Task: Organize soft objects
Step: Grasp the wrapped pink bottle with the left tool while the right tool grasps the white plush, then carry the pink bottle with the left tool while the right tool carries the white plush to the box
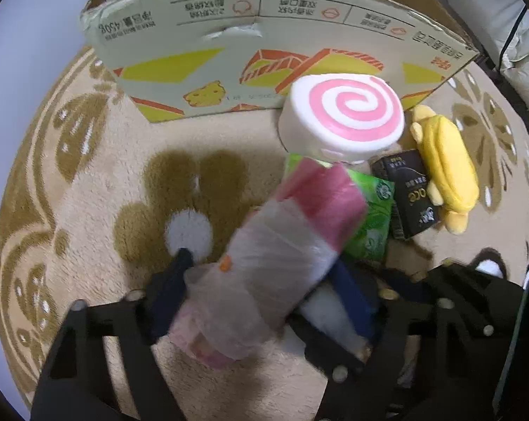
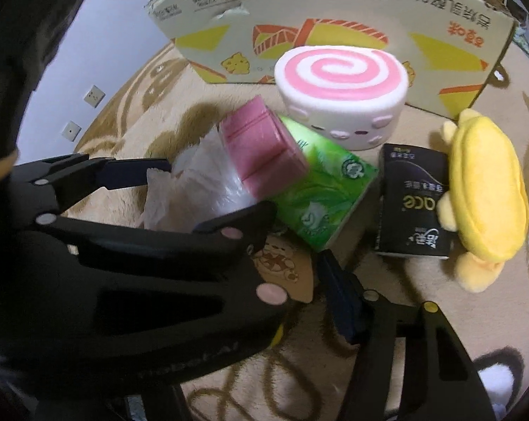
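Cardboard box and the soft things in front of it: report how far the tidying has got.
Done: nothing shows as packed; the printed cardboard box hides its inside. In hand: the left gripper clamps a pink tissue pack in clear plastic wrap. Left: the white-and-pink swirl squishy cake, green tissue pack, black tissue pack and yellow plush toy all sit on the beige carpet before the box.

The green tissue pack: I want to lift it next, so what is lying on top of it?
The pink tissue pack in clear wrap lies across the green tissue pack, held by the left gripper. The green pack's covered end can't be seen.
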`<action>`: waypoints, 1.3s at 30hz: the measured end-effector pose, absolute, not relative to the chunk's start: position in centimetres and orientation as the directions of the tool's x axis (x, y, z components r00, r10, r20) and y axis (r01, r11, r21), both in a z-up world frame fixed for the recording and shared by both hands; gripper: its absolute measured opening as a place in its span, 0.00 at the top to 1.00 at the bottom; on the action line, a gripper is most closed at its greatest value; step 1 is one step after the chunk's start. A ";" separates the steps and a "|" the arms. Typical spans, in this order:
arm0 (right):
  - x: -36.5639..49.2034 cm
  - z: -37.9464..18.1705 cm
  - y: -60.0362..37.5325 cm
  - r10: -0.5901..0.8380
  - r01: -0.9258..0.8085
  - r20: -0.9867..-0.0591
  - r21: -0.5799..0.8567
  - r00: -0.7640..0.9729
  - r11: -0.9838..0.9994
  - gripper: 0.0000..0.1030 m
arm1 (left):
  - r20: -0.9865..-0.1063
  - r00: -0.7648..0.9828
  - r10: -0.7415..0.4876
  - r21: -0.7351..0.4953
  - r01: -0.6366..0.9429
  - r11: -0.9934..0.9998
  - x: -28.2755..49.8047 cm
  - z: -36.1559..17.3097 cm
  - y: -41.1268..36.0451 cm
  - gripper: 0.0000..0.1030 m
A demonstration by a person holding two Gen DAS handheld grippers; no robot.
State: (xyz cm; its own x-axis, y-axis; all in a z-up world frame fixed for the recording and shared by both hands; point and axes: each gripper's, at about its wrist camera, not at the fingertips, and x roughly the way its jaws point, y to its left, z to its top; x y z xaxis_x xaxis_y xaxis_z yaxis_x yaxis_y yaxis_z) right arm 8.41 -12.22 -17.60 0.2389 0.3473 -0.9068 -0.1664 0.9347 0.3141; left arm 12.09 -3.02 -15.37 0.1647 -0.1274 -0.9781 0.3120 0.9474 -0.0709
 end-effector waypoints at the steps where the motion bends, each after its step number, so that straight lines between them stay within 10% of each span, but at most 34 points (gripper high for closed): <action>1: 8.3 -17.4 -11.9 0.359 -0.179 -0.903 0.323 0.235 0.929 0.62 | -0.980 0.172 -0.097 -0.040 0.306 0.951 12.0 -15.3 -2.8 0.41; 17: 6.7 -13.9 -12.8 0.320 -0.180 -0.874 0.270 0.366 0.946 0.72 | -0.954 0.282 -0.101 -0.044 0.201 0.979 11.4 -12.5 1.9 0.82; 18: 6.7 -13.6 -13.0 0.322 -0.179 -0.870 0.273 0.373 0.945 0.87 | -0.951 0.293 -0.103 -0.046 0.196 0.979 11.4 -12.2 2.3 0.84; 39: 6.2 -4.9 -18.3 0.316 -0.160 -0.729 0.277 0.607 0.947 0.98 | -0.809 0.584 -0.062 0.033 0.151 0.988 8.4 -3.4 2.0 0.85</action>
